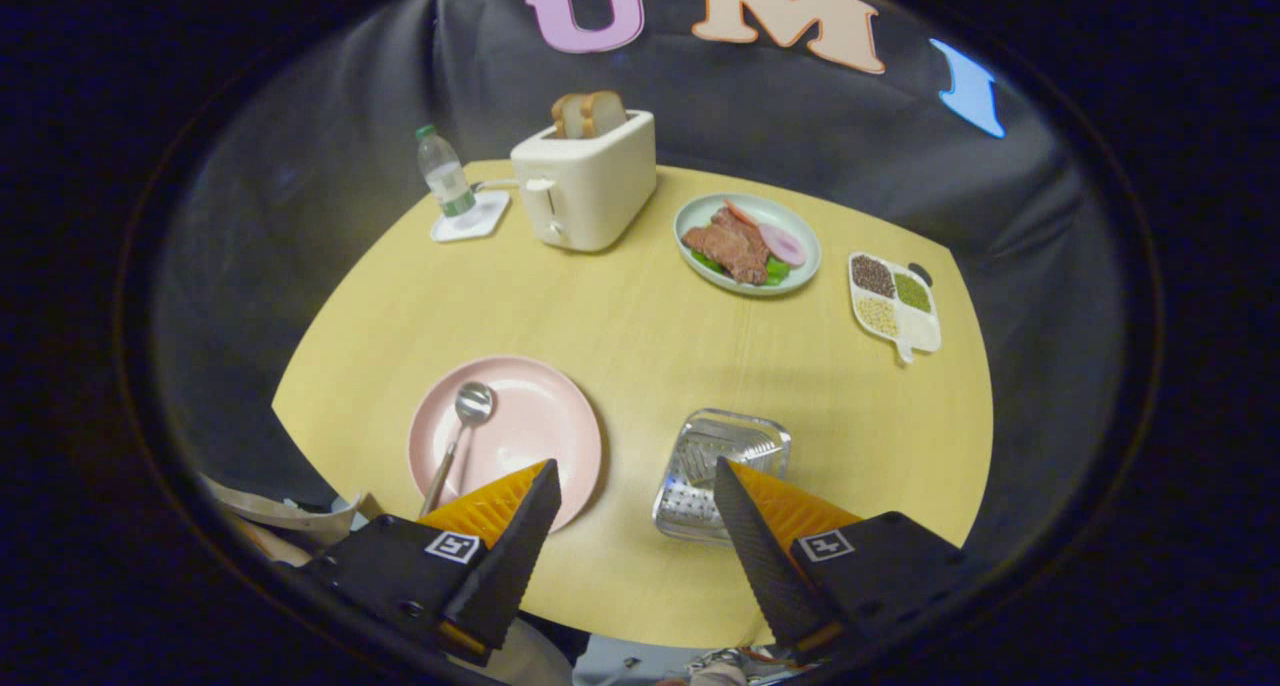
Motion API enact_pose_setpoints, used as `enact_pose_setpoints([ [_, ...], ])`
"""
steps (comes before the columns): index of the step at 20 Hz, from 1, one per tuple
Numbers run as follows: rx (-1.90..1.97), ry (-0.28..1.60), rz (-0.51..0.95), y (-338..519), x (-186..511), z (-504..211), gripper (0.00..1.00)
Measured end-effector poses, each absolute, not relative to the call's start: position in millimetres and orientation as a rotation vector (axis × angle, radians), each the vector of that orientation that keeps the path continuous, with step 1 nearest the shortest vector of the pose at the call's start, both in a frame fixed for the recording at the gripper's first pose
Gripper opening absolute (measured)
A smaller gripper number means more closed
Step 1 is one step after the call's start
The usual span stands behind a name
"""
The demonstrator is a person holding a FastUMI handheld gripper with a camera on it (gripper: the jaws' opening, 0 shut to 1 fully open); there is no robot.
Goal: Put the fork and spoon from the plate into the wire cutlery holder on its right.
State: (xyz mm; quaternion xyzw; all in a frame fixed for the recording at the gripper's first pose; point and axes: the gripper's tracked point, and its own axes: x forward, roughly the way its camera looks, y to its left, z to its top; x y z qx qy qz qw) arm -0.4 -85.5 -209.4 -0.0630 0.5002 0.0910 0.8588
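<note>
A pink plate lies on the yellow round table, just ahead of my left finger. A metal spoon rests on it, bowl away from me and handle toward the finger. I cannot make out a fork on the plate. The wire cutlery holder stands to the plate's right, partly behind my right finger. My gripper hovers above the table's near edge, open wide, with nothing between its fingers.
At the far side of the table stand a cream toaster with bread in it, a water bottle on a white coaster, a green plate of food and a divided dish of grains.
</note>
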Motion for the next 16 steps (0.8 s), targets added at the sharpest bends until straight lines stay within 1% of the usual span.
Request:
enact_pose_setpoints([
  [10, -0.148, 0.761, 0.098, -15.4, -18.6, -211.3, 0.99],
  [16, -0.131, 0.801, 0.096, 23.6, -35.7, -256.4, 0.99],
])
